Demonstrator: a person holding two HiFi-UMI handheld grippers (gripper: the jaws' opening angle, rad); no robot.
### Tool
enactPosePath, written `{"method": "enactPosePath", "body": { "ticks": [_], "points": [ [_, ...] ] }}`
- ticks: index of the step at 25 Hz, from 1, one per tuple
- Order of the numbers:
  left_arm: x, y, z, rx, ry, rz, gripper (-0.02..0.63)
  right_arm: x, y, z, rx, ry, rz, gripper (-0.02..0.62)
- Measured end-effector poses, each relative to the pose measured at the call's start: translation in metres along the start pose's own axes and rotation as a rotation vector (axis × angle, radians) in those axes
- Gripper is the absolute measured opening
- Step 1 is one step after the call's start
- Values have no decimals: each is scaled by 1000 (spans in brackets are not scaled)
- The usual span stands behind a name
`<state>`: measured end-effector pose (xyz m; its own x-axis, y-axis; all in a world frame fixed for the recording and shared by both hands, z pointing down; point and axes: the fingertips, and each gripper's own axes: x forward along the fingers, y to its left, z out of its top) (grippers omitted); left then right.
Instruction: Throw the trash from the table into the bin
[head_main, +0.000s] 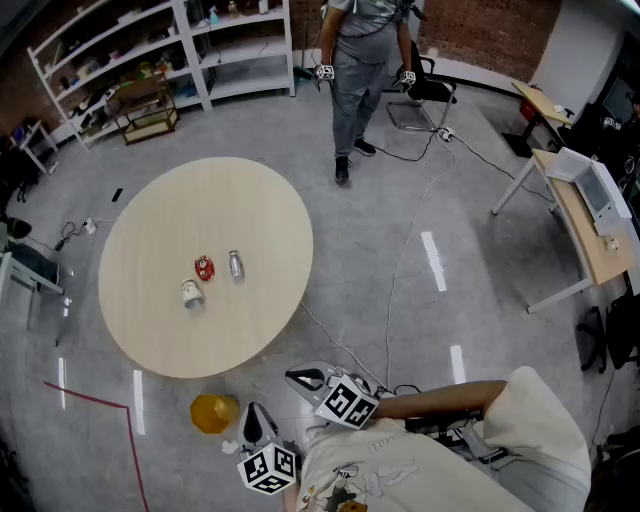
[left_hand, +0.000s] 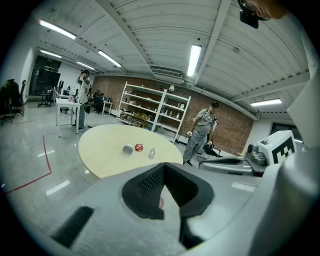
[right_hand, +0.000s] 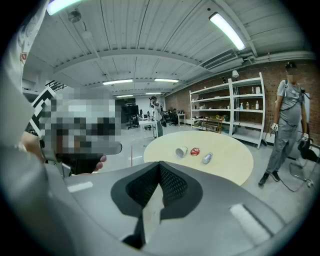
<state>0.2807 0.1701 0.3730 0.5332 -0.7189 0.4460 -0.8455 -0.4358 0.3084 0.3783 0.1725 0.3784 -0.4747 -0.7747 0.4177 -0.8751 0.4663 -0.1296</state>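
1. Pale wood top on a round table (head_main: 200, 200), with three bits of trash grouped left of its middle, well in from every edge.
2. White cup (head_main: 191, 293) lying on its side, nearest of the three to the near edge. Crushed red can (head_main: 205, 267) just beyond it. Silver can (head_main: 236, 265) just beside the red one on the side of the right edge, not touching it.
3. Yellow bin (head_main: 213, 411) on the grey floor, just off the table's near edge and on the near side of the trash group.
4. Left gripper (head_main: 256, 418) held off the table, right beside the bin, tipped a little downward. Jaws together at the tips, clamped on nothing.
5. Right gripper (head_main: 304, 378) just to the right of the left one, also short of the near edge. Jaws pressed tight together, nothing between them.
6. Seen from both gripper views: all three pieces far ahead on the tabletop, touched by neither gripper.
7. Person in grey (head_main: 358, 70) standing beyond the far edge. White shelving (head_main: 150, 50) further back on the left. Desk (head_main: 590, 225) well off to the right.
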Motion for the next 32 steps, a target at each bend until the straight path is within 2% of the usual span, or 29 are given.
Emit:
{"method": "enactPosePath", "body": {
  "ticks": [4,9,14,17,22,27,32],
  "points": [
    [13,-9,4,21,-7,-38,3,-4,-13,2,11,-7,-37,6],
    [9,-5,5,30,-2,-54,3,-1,-7,1,14,-2,-51,6],
    [6,19,15,22,-16,-28,3,19,3,9,-11,0,-32,6],
    [7,-11,-4,34,9,-81,3,-13,-1,-2,11,-36,-53,6],
    [4,-70,-23,99,26,-167,3,-71,-20,-22,109,-72,-114,8],
    [0,-64,3,99,35,-195,3,-66,-15,1,121,-62,-154,19],
    [-29,-38,-11,53,16,-112,3,-51,16,-8,97,-36,-90,28]
  ]
}}
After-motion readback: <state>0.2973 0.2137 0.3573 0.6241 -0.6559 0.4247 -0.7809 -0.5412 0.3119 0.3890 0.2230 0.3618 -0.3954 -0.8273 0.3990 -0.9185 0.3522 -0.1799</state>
